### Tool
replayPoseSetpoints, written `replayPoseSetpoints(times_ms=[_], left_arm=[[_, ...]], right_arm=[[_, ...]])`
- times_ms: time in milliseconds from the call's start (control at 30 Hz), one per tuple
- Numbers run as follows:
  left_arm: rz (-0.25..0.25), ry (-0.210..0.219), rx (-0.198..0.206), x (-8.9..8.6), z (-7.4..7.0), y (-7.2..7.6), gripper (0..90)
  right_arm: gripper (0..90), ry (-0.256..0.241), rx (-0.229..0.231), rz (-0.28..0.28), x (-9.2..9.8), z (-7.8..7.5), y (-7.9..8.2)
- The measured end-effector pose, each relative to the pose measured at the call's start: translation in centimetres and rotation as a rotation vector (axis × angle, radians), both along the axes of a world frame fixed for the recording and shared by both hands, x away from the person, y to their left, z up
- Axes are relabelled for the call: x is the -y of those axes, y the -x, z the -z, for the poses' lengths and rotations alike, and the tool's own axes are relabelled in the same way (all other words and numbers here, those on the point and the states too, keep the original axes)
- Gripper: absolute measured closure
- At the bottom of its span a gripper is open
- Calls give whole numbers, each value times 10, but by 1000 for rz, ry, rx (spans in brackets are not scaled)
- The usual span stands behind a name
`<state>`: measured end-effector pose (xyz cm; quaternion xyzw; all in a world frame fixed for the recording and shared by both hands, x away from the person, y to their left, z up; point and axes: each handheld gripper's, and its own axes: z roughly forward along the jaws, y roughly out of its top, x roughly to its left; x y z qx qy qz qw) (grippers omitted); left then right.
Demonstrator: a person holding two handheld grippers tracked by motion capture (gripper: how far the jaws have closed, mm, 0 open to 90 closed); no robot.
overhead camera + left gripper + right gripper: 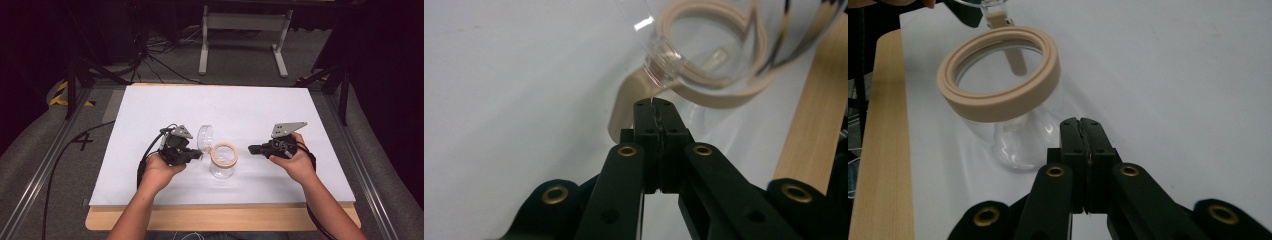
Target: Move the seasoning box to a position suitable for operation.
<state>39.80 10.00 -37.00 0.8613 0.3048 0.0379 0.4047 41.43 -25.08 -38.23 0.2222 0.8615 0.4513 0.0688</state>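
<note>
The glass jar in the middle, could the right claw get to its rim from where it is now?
Probably yes. The right claw sits beside the glass jar with only bare white tabletop between. Its jaws are shut, so they would need opening first.

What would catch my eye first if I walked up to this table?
Probably the clear glass jar with its beige ring, standing mid-front on the white table. Its clear lid stands open just left of the mouth. Then the two black tools flanking it: the left gripper close beside the jar, jaws together, and the right gripper a little off, also shut.
</note>
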Motion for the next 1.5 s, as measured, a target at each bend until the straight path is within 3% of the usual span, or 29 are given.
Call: replayPoseSetpoints(times_ms=[300, 500, 633, 767, 933, 1233, 1333, 1500], left_arm=[[-116, 99, 94, -14, -16, 5, 896], [-122, 103, 117, -15, -22, 9, 896], [-117, 114, 134, -14, -25, 11, 895], [-118, 91, 151, -14, -27, 12, 895], [-128, 61, 106, -13, -17, 10, 894], [-13, -15, -34, 9, 15, 7, 897], [12, -33, -52, 15, 22, 4, 898], [5, -16, -66, 15, 25, -3, 897]], right_arm=[[900, -29, 19, -68, -21, -14, 15], [900, -21, 30, -89, -30, -17, 21], [900, -8, 22, -49, -27, -13, 17], [900, 9, 18, -20, -25, -7, 12], [900, 36, -28, 20, -28, 15, 0], [900, 40, -16, 25, -32, 18, -3], [900, 35, -17, 28, -30, 18, -4], [900, 26, -13, 30, -29, 17, -4]])
